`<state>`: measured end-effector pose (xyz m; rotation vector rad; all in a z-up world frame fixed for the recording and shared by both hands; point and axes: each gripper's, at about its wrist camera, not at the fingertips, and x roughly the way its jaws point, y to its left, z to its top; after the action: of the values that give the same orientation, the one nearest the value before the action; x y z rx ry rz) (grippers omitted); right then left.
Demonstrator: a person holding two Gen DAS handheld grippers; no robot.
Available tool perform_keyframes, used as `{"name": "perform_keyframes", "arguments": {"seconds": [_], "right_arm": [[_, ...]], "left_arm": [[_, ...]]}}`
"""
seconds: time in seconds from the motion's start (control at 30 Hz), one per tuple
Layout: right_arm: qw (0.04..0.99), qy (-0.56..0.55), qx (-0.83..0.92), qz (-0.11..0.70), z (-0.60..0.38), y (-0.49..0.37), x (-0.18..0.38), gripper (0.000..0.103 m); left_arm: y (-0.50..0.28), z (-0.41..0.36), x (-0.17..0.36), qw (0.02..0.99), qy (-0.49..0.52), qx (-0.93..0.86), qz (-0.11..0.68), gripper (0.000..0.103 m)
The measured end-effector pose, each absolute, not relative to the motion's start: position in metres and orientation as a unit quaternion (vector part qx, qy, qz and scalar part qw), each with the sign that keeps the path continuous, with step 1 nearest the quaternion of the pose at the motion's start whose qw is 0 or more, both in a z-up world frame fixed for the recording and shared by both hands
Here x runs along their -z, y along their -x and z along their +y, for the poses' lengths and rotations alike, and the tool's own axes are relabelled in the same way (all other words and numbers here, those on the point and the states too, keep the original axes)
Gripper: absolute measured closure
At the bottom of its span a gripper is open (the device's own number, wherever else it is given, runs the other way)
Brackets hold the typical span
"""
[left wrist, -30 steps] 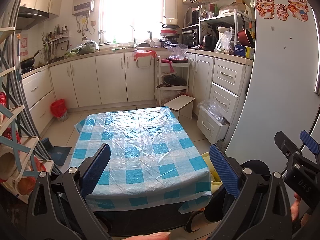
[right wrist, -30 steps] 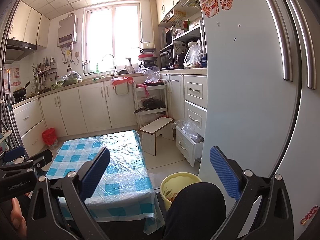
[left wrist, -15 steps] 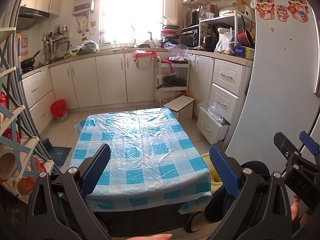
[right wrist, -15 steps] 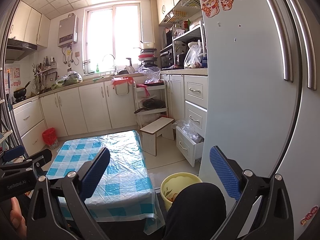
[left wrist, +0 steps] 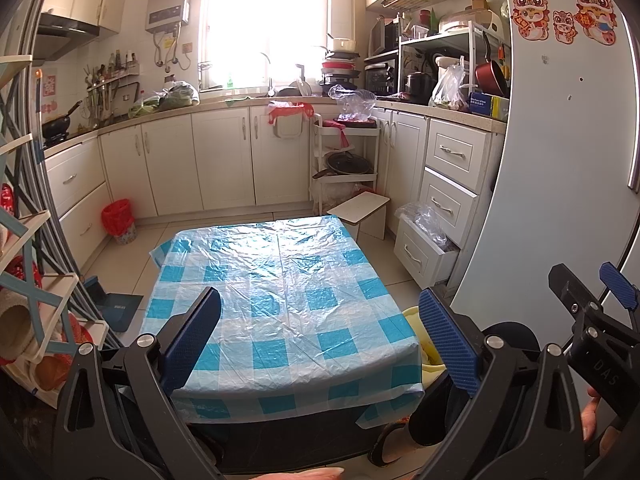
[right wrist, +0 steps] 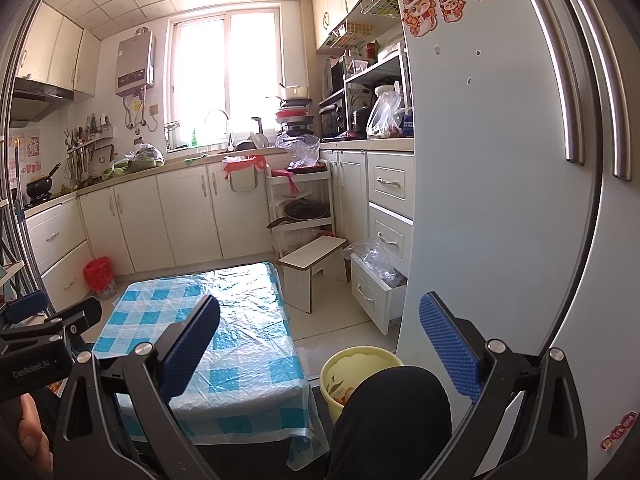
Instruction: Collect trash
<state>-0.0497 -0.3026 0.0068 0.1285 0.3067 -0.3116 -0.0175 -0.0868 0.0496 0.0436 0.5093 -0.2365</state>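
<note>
Beside the table (right wrist: 248,332), yellow bin (right wrist: 352,364) opens upward.

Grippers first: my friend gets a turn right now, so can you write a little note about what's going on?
Left gripper: open, holding nothing, above the near edge of the checked tablecloth.
Right gripper: open, holding nothing, beside it.
Yellow bucket: on the floor between the table and the fridge, by the person's knee, scraps inside.
Red-lined bin: by the far-left cabinets.
Done: nothing lies on the cloth.
Left: no loose trash shows; look around the floor.
</note>
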Motion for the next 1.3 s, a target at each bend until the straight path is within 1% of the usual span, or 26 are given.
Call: {"name": "perform_keyframes", "arguments": {"seconds": [1.3], "right_arm": [[0.974, -0.065, 0.157, 0.151, -0.3053, 0.0507, -0.0065, 0.007]], "left_arm": [[0.0186, -0.0869, -0.0476, 0.961, -0.021, 0.117, 0.250, 0.008]]}}
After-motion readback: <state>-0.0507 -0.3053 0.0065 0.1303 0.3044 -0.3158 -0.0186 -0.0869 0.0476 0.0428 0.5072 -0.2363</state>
